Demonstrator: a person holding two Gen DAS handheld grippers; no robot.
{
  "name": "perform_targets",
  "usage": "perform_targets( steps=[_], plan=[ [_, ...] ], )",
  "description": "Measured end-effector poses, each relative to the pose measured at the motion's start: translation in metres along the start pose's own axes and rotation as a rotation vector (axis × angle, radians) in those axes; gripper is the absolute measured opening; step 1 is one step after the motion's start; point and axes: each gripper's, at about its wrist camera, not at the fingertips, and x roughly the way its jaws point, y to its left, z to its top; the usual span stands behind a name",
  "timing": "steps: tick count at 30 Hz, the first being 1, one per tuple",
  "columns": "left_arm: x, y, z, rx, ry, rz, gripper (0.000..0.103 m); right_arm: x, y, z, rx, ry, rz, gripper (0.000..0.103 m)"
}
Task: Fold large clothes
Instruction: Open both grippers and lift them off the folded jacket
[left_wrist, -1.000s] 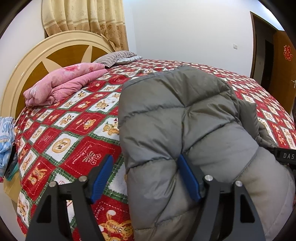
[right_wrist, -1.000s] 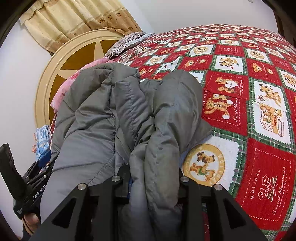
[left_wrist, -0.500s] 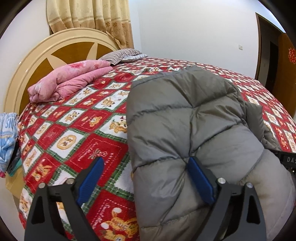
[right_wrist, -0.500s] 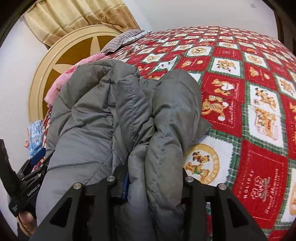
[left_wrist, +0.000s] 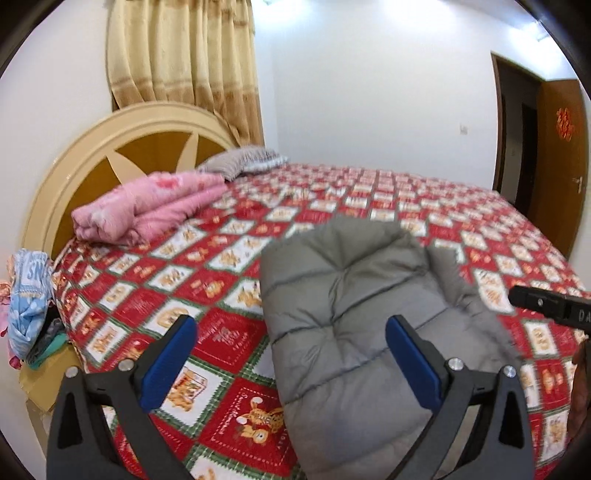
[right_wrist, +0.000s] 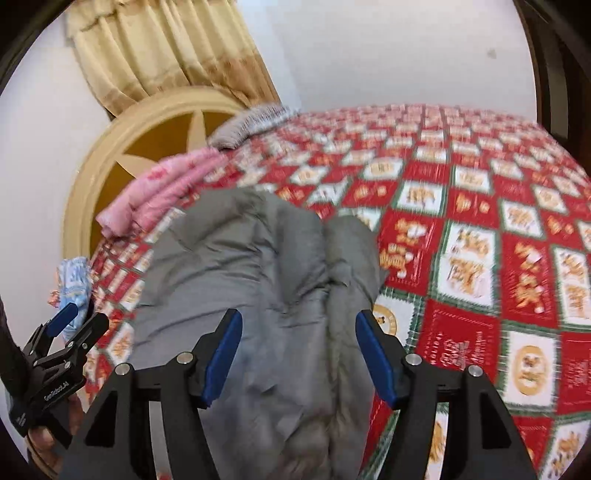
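Note:
A grey quilted puffer jacket (left_wrist: 354, 314) lies folded on the red patterned bedspread (left_wrist: 221, 288) at the near edge of the bed; it also shows in the right wrist view (right_wrist: 258, 280). My left gripper (left_wrist: 290, 356) is open and empty, raised above the jacket's left edge. My right gripper (right_wrist: 297, 354) is open and empty, above the jacket's near end. The left gripper also shows at the lower left of the right wrist view (right_wrist: 70, 325), and the tip of the right gripper shows at the right edge of the left wrist view (left_wrist: 546, 302).
A folded pink quilt (left_wrist: 147, 206) and a striped pillow (left_wrist: 243, 162) lie by the round cream headboard (left_wrist: 110, 147). A light blue bundle (left_wrist: 29, 295) sits on a stand left of the bed. A brown door (left_wrist: 554, 155) is at the right.
My right gripper let go of the jacket and opened. Both grippers pulled back and up from the jacket, which now lies lower on the bed.

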Motion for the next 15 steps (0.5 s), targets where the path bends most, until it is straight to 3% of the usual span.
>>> perform_targets(
  steps=[6, 15],
  plan=[
    [-0.035, 0.003, 0.016, -0.015, -0.089, -0.028, 0.103, -0.062, 0.02, -0.008, -0.04, -0.135, -0.006, 0.071],
    [-0.054, 0.002, 0.023, -0.027, -0.137, -0.054, 0.103, -0.094, 0.036, -0.007, -0.074, -0.189, -0.009, 0.072]
  ],
)
